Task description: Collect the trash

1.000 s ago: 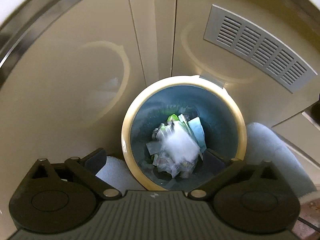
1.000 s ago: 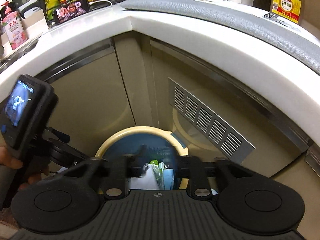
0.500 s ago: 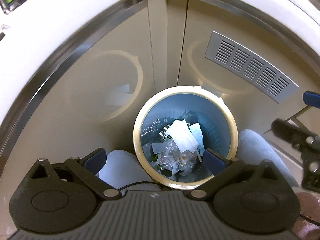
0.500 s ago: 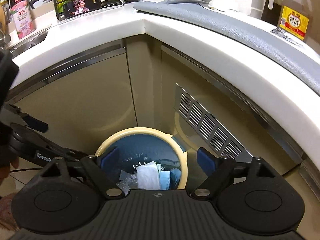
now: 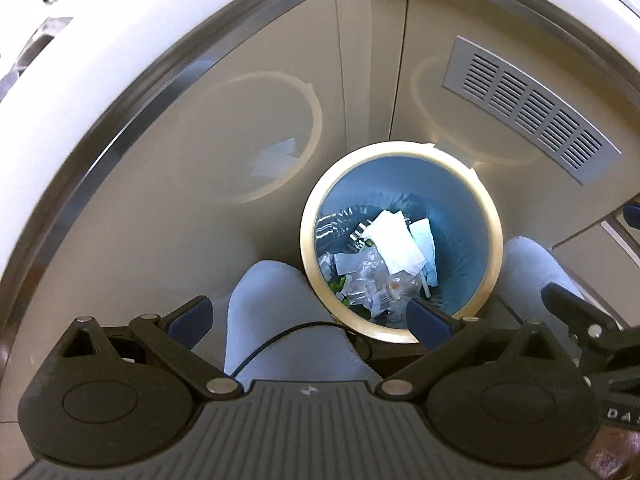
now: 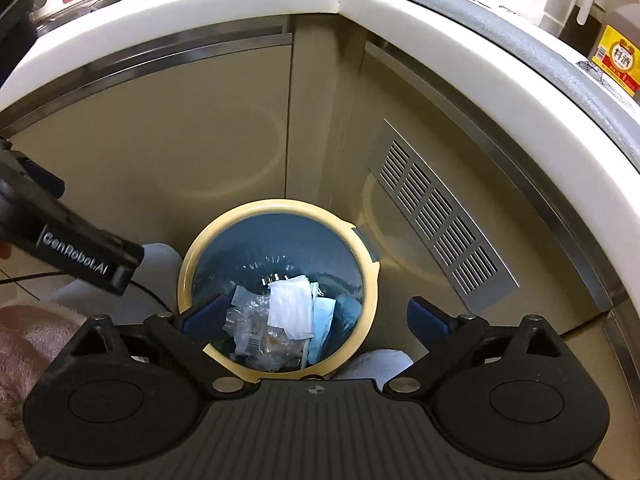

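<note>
The bin (image 6: 278, 280) stands on the floor in the cabinet corner, with a white tissue (image 6: 290, 307) and clear wrappers (image 6: 256, 330) inside it. Above the bin, the right gripper (image 6: 316, 318) has just been opening and holds nothing; the left gripper (image 5: 308, 320) is spread wide, empty too.

"GenRobot.AI" in white letters on black arm of left gripper (image 6: 86, 258), at left. Chinese characters, seemingly "料酒", on yellow label of bottle (image 6: 618, 60), far right on counter. "DA" on black gripper body (image 5: 618, 414), cut off at right edge.
</note>
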`<control>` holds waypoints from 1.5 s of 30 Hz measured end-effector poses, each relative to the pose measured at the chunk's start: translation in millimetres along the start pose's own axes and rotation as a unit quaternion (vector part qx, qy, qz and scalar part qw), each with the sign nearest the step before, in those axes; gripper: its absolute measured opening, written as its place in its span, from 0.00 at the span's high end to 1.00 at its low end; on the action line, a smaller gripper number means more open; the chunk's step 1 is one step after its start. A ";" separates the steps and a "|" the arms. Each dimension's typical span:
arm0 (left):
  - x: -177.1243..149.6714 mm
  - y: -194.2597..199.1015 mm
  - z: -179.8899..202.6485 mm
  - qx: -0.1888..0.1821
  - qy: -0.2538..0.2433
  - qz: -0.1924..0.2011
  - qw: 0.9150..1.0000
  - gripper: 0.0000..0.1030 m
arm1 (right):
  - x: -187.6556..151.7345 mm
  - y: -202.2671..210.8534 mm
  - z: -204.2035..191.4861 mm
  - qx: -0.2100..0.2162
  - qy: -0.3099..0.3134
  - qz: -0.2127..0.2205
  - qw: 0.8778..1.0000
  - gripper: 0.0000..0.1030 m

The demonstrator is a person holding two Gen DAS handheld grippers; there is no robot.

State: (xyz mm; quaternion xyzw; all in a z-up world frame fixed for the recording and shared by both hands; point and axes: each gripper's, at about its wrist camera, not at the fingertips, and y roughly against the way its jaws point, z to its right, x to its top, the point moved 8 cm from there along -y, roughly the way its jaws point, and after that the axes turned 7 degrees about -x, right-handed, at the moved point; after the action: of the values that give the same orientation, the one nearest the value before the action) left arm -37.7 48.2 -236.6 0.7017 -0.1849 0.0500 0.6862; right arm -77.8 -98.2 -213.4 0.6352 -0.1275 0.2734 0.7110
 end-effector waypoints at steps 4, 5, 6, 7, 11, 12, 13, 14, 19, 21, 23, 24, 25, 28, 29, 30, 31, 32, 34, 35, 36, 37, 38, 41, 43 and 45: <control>2.0 10.5 -1.0 0.008 -0.003 0.029 1.000 0.00 | -2.1 0.7 0.5 -0.002 -0.002 -0.005 1.000 0.05; 3.0 14.7 -0.6 0.012 -0.005 0.041 0.999 0.00 | -2.9 0.7 0.2 -0.002 -0.001 -0.006 1.000 0.05; 3.5 19.0 0.0 0.016 -0.008 0.051 0.999 0.00 | -3.1 0.5 -0.5 -0.005 0.000 -0.007 1.000 0.04; 4.5 22.9 -0.3 0.018 -0.011 0.060 0.998 0.00 | -3.4 -1.2 0.3 -0.010 0.001 -0.008 1.000 0.02; 8.7 36.1 -1.0 0.033 -0.018 0.083 0.996 0.00 | -1.3 -7.8 3.2 -0.035 0.006 -0.006 0.999 0.00; 9.8 39.8 -0.6 0.034 -0.020 0.087 0.995 0.00 | -0.2 -9.1 3.8 -0.037 0.004 -0.006 0.999 0.00; 11.2 42.3 -0.6 0.033 -0.023 0.090 0.995 0.00 | 1.3 -10.8 4.8 -0.036 0.002 -0.008 0.999 0.00; 12.6 44.3 -0.9 0.034 -0.026 0.092 0.995 0.00 | 3.4 -12.5 5.0 -0.034 0.000 -0.012 0.999 0.00; 15.7 49.1 -1.7 0.053 -0.033 0.092 0.994 0.00 | 10.0 -21.3 3.1 -0.009 -0.012 -0.045 0.999 0.00; 14.4 47.8 -2.6 0.053 -0.032 0.086 0.994 0.00 | 7.7 -24.3 -0.7 -0.004 -0.009 -0.056 0.998 0.00; 11.9 42.6 -2.3 0.053 -0.033 0.075 0.995 0.00 | 3.7 -26.5 -5.0 0.001 -0.007 -0.064 0.998 0.00; 10.8 39.6 -2.1 0.052 -0.033 0.069 0.996 0.00 | 2.1 -27.1 -6.4 0.005 -0.007 -0.066 0.998 0.00; 9.8 36.8 -1.8 0.051 -0.033 0.064 0.996 0.00 | 1.3 -27.2 -7.2 0.006 -0.009 -0.067 0.998 0.00; 7.1 29.0 -2.4 0.048 -0.029 0.051 0.997 0.00 | 2.1 -26.6 -3.3 -0.004 -0.017 -0.060 0.998 0.00; 6.1 26.5 -2.7 0.048 -0.028 0.046 0.997 0.00 | 2.4 -26.3 -1.8 -0.008 -0.020 -0.058 0.998 0.00; 5.1 23.8 -2.9 0.046 -0.027 0.041 0.998 0.00 | 1.8 -25.5 -1.6 -0.010 -0.022 -0.056 0.998 0.00; 3.8 20.8 -3.0 0.043 -0.026 0.034 0.998 0.00 | 0.8 -25.3 -1.5 -0.012 -0.024 -0.056 0.998 0.00; 2.1 17.1 -2.9 0.038 -0.024 0.026 0.999 0.00 | -0.2 -25.4 -1.7 -0.013 -0.023 -0.057 0.998 0.00; -2.1 8.3 -2.3 0.030 -0.021 0.006 0.999 0.00 | -2.6 -26.1 -2.2 -0.014 -0.020 -0.059 0.998 0.00; -4.1 4.4 -2.1 0.028 -0.020 -0.003 0.999 0.00 | -3.3 -27.4 -2.7 -0.013 -0.019 -0.059 0.998 0.00; -5.6 1.3 -2.2 0.025 -0.020 -0.011 0.999 0.00 | -3.5 -27.5 -3.4 -0.011 -0.018 -0.059 0.998 0.00; -6.6 -1.1 -1.6 0.023 -0.019 -0.016 0.999 0.00 | -3.4 -27.6 -3.6 -0.010 -0.017 -0.058 0.998 0.00; -7.5 -2.4 -1.4 0.020 -0.019 -0.018 0.999 0.00 | -3.2 -27.1 -3.1 -0.011 -0.017 -0.058 0.998 0.00; -7.4 -3.0 -1.2 0.020 -0.022 -0.018 0.999 0.00 | -3.0 -28.1 -3.1 -0.011 -0.016 -0.060 0.998 0.00; -7.3 -3.1 -0.8 0.020 -0.023 -0.018 0.999 0.00 | -3.2 -30.4 -3.3 -0.009 -0.017 -0.063 0.998 0.00; -7.4 -4.0 -0.7 0.020 -0.023 -0.020 0.999 0.00 | -3.5 -31.8 -3.4 -0.008 -0.018 -0.065 0.998 0.00</control>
State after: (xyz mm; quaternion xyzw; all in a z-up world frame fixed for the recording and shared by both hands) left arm -43.1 50.3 -242.8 0.7196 -0.1856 0.0239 0.6687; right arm -63.8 -97.0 -242.4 0.6411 -0.1013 0.2137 0.7302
